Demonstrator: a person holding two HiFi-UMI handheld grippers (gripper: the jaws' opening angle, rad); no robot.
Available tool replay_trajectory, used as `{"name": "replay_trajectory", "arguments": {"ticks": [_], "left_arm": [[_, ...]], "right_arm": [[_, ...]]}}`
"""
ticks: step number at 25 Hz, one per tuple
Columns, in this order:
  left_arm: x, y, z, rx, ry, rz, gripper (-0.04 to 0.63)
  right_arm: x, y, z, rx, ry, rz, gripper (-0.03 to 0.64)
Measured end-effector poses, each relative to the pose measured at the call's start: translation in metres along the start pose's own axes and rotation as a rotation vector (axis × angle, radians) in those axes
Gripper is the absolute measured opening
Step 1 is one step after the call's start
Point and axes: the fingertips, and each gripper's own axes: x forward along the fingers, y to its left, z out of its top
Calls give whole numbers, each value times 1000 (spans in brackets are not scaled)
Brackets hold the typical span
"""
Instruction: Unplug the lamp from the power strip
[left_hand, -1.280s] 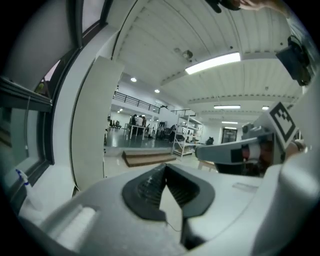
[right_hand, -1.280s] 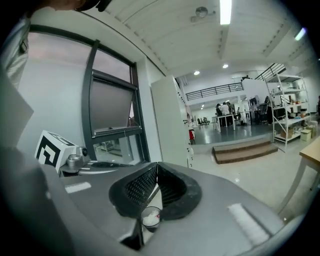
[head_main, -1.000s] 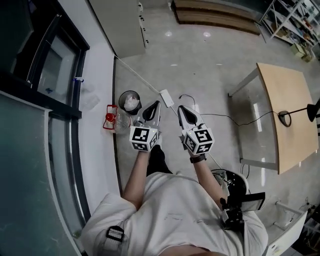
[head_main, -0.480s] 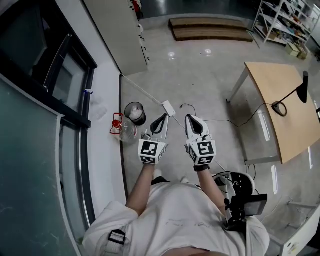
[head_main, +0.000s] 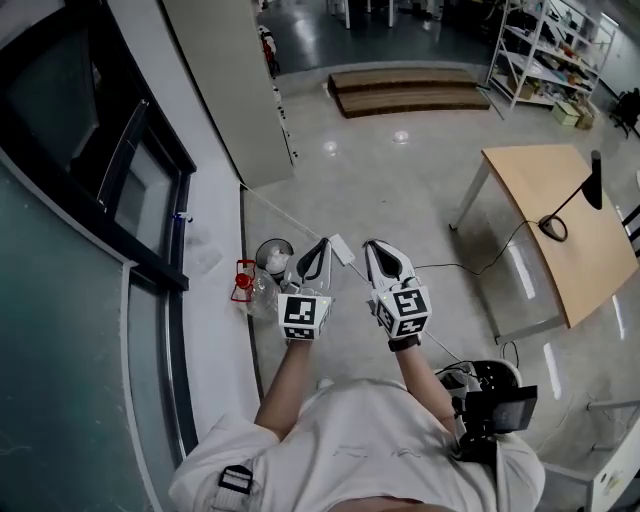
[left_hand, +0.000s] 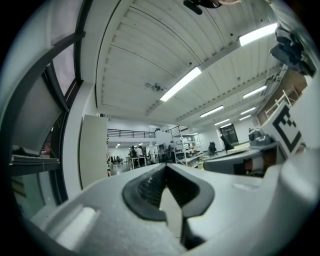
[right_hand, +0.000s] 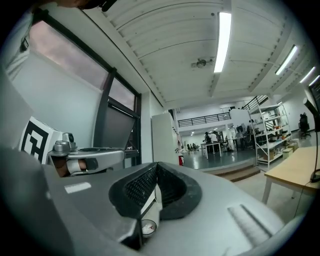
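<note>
A small white power strip lies on the grey floor, seen between my two raised grippers in the head view. A thin black cable runs from it across the floor to the wooden table, where a black lamp stands on its round base. My left gripper and right gripper are held side by side, pointing forward above the strip. Both are shut with nothing between the jaws. The plug itself is too small to make out.
A dark bin and a clear bottle with a red handle stand by the window wall at the left. A white cabinet, a low wooden platform and shelves lie farther off. Camera gear hangs at the person's waist.
The head view has tipped up and shows more of the far room. Both grippers stay side by side and shut, and the power strip now sits between their tips.
</note>
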Motion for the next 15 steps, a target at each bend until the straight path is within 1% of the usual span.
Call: {"name": "replay_trajectory", "arguments": {"ticks": [4, 8, 15], "left_arm": [[-8, 11, 7, 4, -34, 7, -2], [-9, 18, 3, -1, -43, 6, -2], [-11, 13, 4, -7, -50, -6, -2]], "right_arm": [[11, 16, 1, -17, 8, 19, 9], [17, 25, 3, -31, 13, 33, 9], [9, 25, -2, -35, 27, 17, 9]]}}
